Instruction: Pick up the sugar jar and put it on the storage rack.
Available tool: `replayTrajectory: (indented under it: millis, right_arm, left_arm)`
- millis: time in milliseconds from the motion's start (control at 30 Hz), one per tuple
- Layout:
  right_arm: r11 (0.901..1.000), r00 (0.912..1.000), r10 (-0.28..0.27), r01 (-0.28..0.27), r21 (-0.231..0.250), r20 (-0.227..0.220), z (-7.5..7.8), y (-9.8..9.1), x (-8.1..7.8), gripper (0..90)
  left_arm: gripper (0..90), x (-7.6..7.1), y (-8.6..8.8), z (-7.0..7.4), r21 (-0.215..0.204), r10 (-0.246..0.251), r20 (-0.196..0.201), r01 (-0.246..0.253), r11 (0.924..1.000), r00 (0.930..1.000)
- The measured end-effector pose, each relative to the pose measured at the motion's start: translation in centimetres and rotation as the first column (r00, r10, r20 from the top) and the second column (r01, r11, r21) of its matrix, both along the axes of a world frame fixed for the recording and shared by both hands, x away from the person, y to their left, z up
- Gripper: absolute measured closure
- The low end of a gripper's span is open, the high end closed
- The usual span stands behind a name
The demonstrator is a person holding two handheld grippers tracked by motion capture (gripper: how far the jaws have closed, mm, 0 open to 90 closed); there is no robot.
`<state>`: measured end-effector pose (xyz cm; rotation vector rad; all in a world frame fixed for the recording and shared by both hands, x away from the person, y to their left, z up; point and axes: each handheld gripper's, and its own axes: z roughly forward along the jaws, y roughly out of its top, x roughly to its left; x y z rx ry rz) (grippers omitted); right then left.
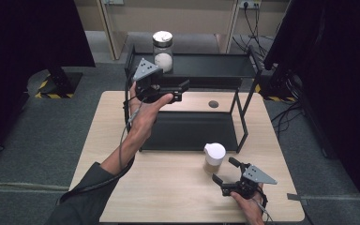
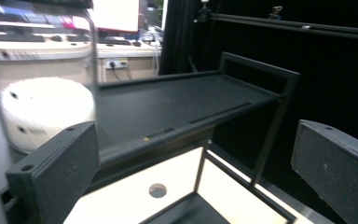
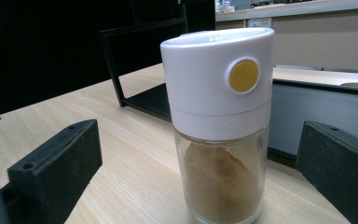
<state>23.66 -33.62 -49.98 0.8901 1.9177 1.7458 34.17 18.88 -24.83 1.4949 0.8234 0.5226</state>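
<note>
A glass shaker with a white cap and brown powder [image 1: 214,157] [image 3: 219,126] stands upright on the wooden table [image 1: 159,187], just in front of the black two-tier rack [image 1: 192,70]. My right gripper [image 1: 226,171] [image 3: 200,172] is open near the table's front right, its jaws on either side of the shaker and apart from it. A glass jar of white powder [image 1: 162,50] [image 2: 44,109] stands on the rack's top shelf at the left. My left gripper [image 1: 183,89] [image 2: 200,163] is open and held up in front of the top shelf, right of the jar, with nothing between its jaws.
The rack's lower shelf [image 1: 187,131] lies on the table behind the shaker. A round dark hole [image 1: 213,104] [image 2: 157,190] marks the tabletop under the rack. Black curtains and stands flank the table. Cables [image 1: 258,23] hang at the far wall.
</note>
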Motion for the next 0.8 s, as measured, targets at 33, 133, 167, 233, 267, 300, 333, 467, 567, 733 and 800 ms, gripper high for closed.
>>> replayTrajectory:
  millis: [33, 133, 167, 233, 267, 300, 333, 467, 567, 733, 800]
  right_arm:
    - [1.0000, 1.0000, 0.000, 0.000, 0.001, 0.000, 0.0, 0.0, 0.0, 0.5]
    - [1.0000, 1.0000, 0.000, 0.000, 0.001, -0.003, 0.0, 0.0, 0.0, 0.5]
    - [1.0000, 1.0000, 0.000, 0.000, 0.000, 0.000, 0.0, 0.0, 0.0, 0.5]
    - [1.0000, 1.0000, 0.000, 0.000, 0.000, -0.001, 0.0, 0.0, 0.0, 0.5]
    - [1.0000, 1.0000, -0.002, 0.002, 0.000, -0.004, 0.0, 0.0, 0.0, 0.5]
    - [1.0000, 1.0000, -0.002, 0.002, 0.002, -0.004, 0.0, 0.0, 0.0, 0.5]
    - [1.0000, 1.0000, -0.002, 0.002, 0.001, -0.003, 0.0, 0.0, 0.0, 0.5]
    - [1.0000, 1.0000, 0.001, -0.001, -0.002, -0.004, 0.0, 0.0, 0.0, 0.5]
    - [1.0000, 1.0000, 0.000, 0.000, 0.000, -0.001, 0.0, 0.0, 0.0, 0.5]
    - [1.0000, 1.0000, 0.000, 0.000, -0.001, -0.003, 0.0, 0.0, 0.0, 0.5]
    - [1.0000, 1.0000, 0.001, -0.001, 0.000, 0.000, 0.0, 0.0, 0.0, 0.5]
  left_arm:
    - [0.5, -0.1, 0.1, -0.3, -0.004, -0.007, 0.001, 0.007, 1.0000, 1.0000]
    - [0.5, -0.4, 0.2, -1.4, -0.011, -0.021, 0.011, 0.021, 0.9997, 0.9997]
    - [0.5, -0.5, 0.3, -1.7, -0.012, -0.030, 0.010, 0.030, 0.9995, 0.9995]
    - [0.5, -0.6, 0.4, -2.5, -0.016, -0.042, 0.008, 0.042, 0.9990, 0.9991]
    - [0.5, -0.7, 0.4, -2.9, -0.018, -0.046, 0.005, 0.046, 0.9988, 0.9989]
    - [0.5, -0.8, 0.5, -3.3, -0.022, -0.052, 0.003, 0.052, 0.9984, 0.9987]
    - [0.5, -0.9, 0.5, -3.6, -0.021, -0.055, 0.003, 0.055, 0.9982, 0.9985]
    - [0.7, -1.2, 0.6, -4.7, -0.008, -0.065, 0.014, 0.065, 0.9979, 0.9978]
    - [0.7, -1.4, 0.7, -5.5, -0.007, -0.075, 0.012, 0.075, 0.9972, 0.9971]
    - [0.7, -1.6, 0.8, -7.0, -0.012, -0.104, 0.003, 0.104, 0.9945, 0.9946]
    - [0.7, -1.9, 0.8, -7.6, -0.008, -0.109, 0.010, 0.109, 0.9940, 0.9940]
